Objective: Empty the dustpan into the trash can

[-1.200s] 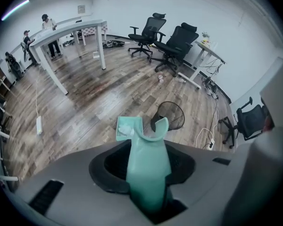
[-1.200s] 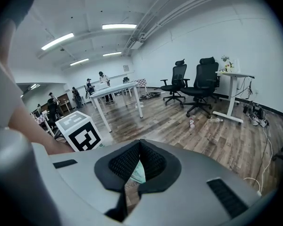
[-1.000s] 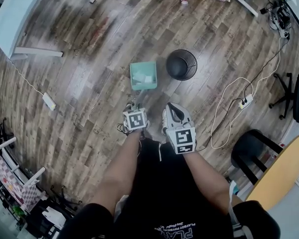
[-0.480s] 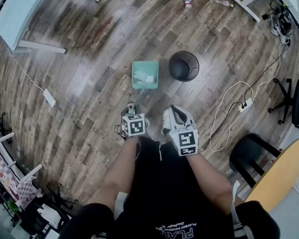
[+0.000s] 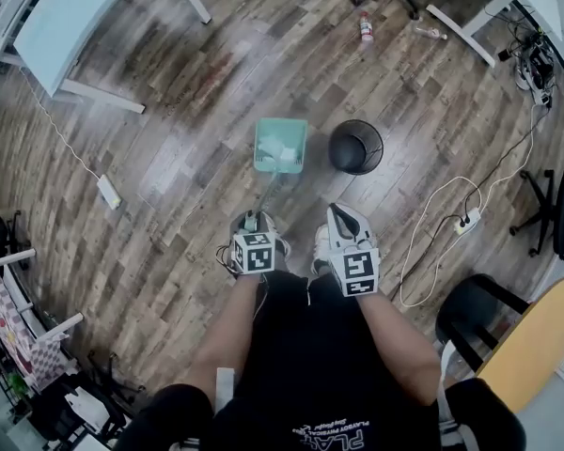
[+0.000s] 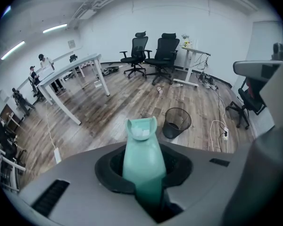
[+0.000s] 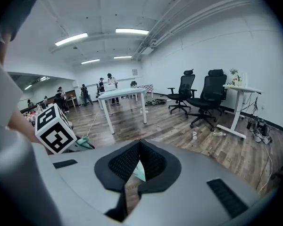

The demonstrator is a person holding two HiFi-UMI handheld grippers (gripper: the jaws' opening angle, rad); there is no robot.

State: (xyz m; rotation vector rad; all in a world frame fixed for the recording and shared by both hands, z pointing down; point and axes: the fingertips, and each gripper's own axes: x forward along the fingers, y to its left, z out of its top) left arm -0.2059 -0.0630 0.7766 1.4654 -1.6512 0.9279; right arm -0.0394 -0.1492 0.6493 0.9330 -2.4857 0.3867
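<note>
A teal dustpan (image 5: 280, 146) with white paper scraps in it hangs at the end of a long handle (image 5: 266, 194), just left of the black mesh trash can (image 5: 355, 147). My left gripper (image 5: 254, 222) is shut on the handle's near end; its jaws have just been closing, with the handle between them. In the left gripper view the handle (image 6: 144, 166) runs out through the left gripper (image 6: 148, 185) to the dustpan (image 6: 141, 127), with the trash can (image 6: 175, 123) to its right. My right gripper (image 5: 341, 216) hangs beside the left, shut and holding nothing (image 7: 139, 147).
White desks stand at the far left (image 5: 75, 17) and far right (image 5: 470, 12). A bottle (image 5: 366, 28) lies on the wood floor. A power strip (image 5: 465, 220) with a white cable lies right of the can, another power strip (image 5: 108, 192) at left. A black chair (image 5: 470, 294) and a yellow table (image 5: 531, 332) are at lower right.
My left gripper has risen with the dustpan's handle and the pan has come up with it. The right gripper has lifted slightly. The trash can has not moved.
</note>
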